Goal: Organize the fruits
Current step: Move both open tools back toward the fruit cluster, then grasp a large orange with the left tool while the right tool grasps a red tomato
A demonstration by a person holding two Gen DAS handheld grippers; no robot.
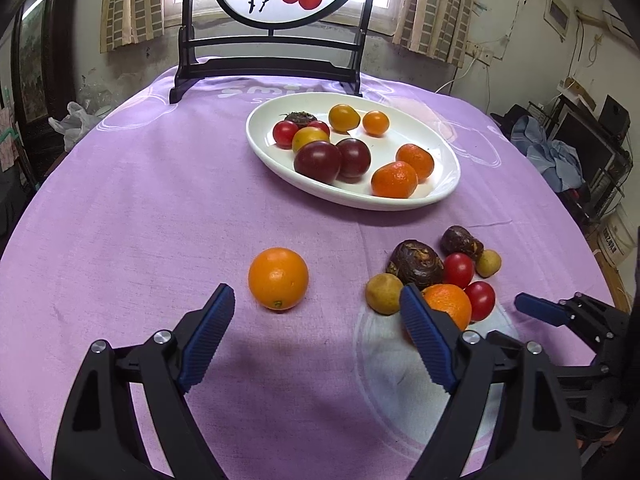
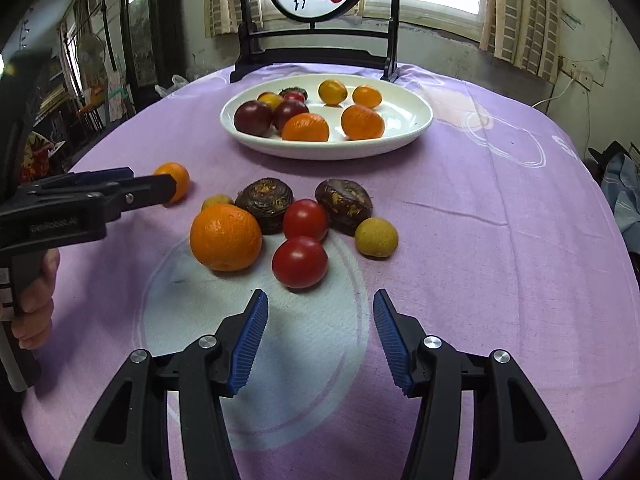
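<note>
A white oval plate [image 1: 444, 188] [image 2: 416, 128] at the back holds several tomatoes and mandarins. A lone orange [image 1: 278, 279] [image 2: 180, 178] lies on the purple cloth just ahead of my open, empty left gripper [image 1: 318, 338], which shows from the side in the right wrist view [image 2: 132, 184]. A pile of loose fruit lies to its right: a big orange [image 2: 225, 237] [image 1: 450, 304], two red tomatoes [image 2: 299, 261], two dark brown fruits [image 2: 264, 202] and small yellow ones [image 2: 376, 237]. My right gripper [image 2: 320, 340] is open and empty just short of the pile; one fingertip shows in the left wrist view [image 1: 538, 308].
A black wooden stand with a round painted screen [image 1: 276, 60] [image 2: 316, 52] stands at the table's back edge behind the plate. The purple tablecloth [image 1: 140, 208] covers a round table; clutter and furniture lie beyond its edges.
</note>
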